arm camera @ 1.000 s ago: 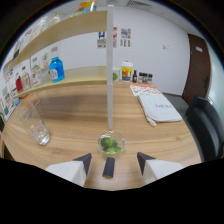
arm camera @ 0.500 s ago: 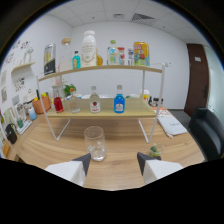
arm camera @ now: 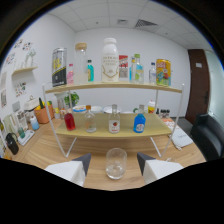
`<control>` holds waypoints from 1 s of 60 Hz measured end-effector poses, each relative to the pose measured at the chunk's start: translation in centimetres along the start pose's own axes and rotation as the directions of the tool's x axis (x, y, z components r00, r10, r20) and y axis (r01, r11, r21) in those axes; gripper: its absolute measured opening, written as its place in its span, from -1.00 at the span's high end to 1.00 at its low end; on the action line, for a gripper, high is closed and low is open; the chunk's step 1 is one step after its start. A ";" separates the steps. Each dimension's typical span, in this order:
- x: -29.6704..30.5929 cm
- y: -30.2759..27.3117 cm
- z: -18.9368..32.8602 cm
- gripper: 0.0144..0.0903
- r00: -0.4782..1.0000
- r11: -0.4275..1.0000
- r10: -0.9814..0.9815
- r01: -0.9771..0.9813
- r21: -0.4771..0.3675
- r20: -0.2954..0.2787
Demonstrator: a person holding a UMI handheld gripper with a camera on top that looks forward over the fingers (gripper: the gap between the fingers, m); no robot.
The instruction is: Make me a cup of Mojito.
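View swung to shelf (arm camera: pixel 115 131), glass (arm camera: pixel 116 163) now centred btwn open jaws

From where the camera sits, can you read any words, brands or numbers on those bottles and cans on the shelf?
None can be read.
Large white bottle on the top shelf: label print blurred.
Dark can on the top shelf: markings too blurred.
Yellow can on the top shelf: print too blurred.
Clear bottle on the lower shelf: small label, too small.
Blue bottle on the lower shelf: label unreadable.
The empty glass between the open gripper fingers carries no text.
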State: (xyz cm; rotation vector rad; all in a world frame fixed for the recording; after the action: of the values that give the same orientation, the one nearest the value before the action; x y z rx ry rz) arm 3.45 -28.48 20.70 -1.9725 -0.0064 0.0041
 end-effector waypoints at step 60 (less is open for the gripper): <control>0.4 -3.9 16.9 0.46 1.000 0.997 0.013 -0.015 -0.079 -0.023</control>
State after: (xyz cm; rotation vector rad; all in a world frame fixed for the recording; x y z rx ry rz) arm 3.76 -11.36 17.70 -2.0516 0.0222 -0.0087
